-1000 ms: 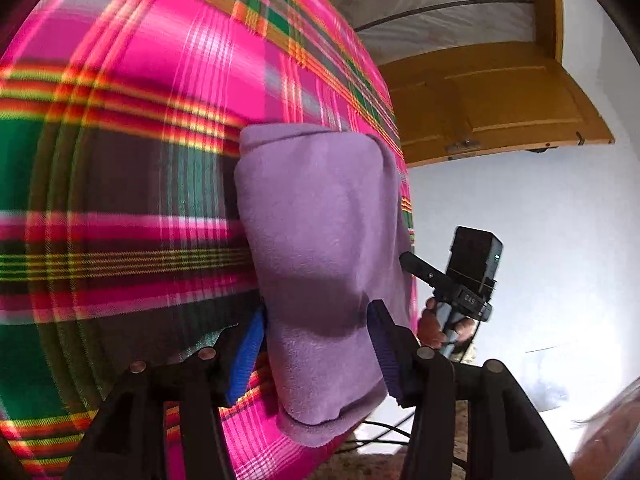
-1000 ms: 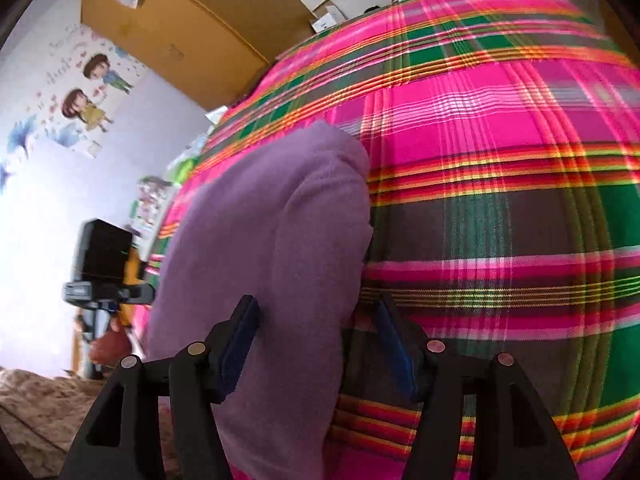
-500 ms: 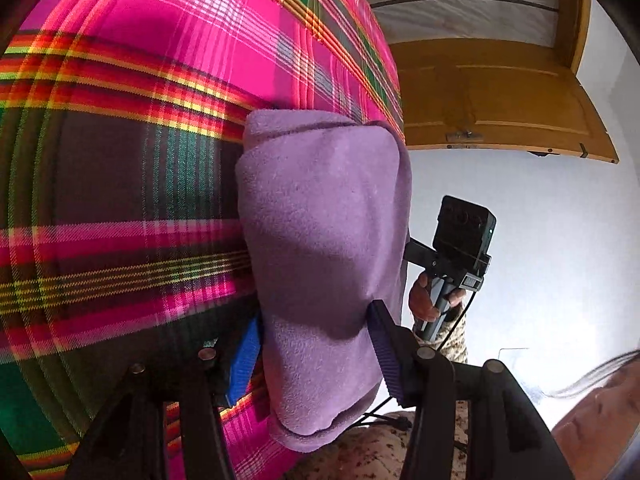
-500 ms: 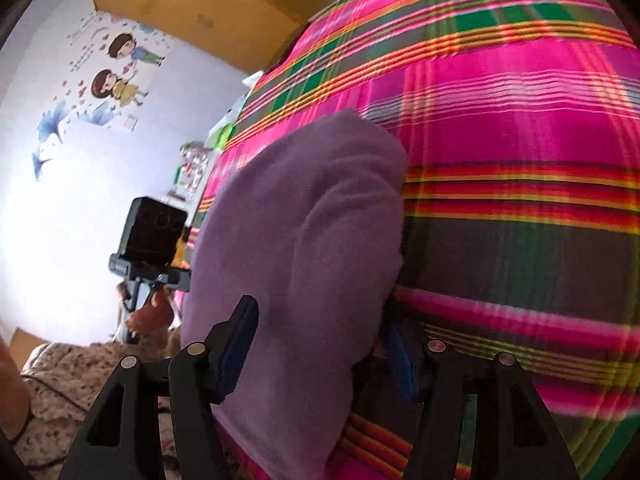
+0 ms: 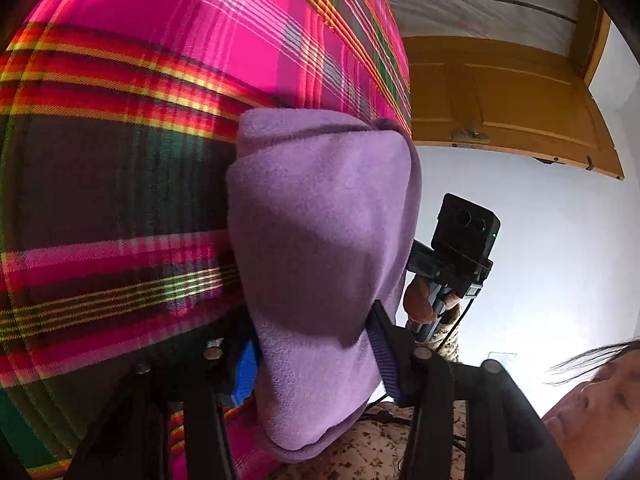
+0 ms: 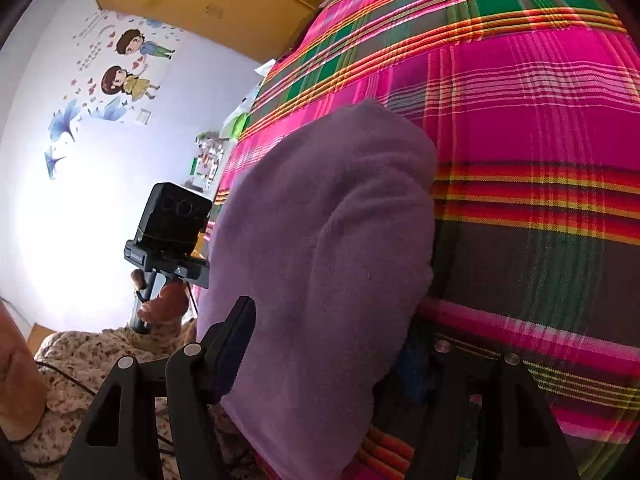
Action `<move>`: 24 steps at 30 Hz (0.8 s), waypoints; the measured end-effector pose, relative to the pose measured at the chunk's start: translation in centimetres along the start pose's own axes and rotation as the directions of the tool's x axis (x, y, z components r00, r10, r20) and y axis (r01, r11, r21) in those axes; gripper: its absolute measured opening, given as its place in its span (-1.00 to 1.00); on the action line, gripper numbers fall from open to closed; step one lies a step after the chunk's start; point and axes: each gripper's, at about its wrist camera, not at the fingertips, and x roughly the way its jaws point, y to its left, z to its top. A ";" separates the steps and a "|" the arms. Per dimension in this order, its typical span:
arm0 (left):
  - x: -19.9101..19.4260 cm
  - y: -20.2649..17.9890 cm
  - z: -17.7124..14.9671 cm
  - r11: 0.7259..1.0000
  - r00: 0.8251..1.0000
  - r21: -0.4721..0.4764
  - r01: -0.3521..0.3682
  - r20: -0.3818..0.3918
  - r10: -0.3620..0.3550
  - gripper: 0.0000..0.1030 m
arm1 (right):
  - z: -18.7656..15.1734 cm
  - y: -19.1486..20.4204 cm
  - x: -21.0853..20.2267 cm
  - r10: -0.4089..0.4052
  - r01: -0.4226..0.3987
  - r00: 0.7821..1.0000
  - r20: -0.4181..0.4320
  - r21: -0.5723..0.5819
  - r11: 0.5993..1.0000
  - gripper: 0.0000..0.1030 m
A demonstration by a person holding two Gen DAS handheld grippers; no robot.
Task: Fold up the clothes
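Both tools, left tool (image 5: 314,364) and right tool (image 6: 324,356), clamped on folded purple garment (image 5: 320,240) over plaid cloth (image 5: 120,160).

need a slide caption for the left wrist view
Left gripper clamps a folded purple fleece garment over a pink plaid cloth, with the right gripper gripping the same garment alongside.
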 end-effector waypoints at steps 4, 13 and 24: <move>0.1 0.1 0.2 1.000 1.000 -0.009 0.002 0.008 -0.001 -0.18 | -0.4 -0.3 -0.3 -0.056 0.056 0.998 0.001 -0.001 0.998 -0.23; -0.1 0.0 0.4 1.000 1.000 -0.001 -0.006 0.027 0.006 -0.29 | -0.9 0.3 -0.2 -0.088 0.089 0.996 0.031 -0.022 0.996 -0.40; -0.2 0.2 1.1 1.000 0.999 0.010 -0.007 0.051 0.007 -0.34 | -1.1 0.1 -1.2 -0.122 0.125 0.990 0.065 -0.055 0.991 -0.41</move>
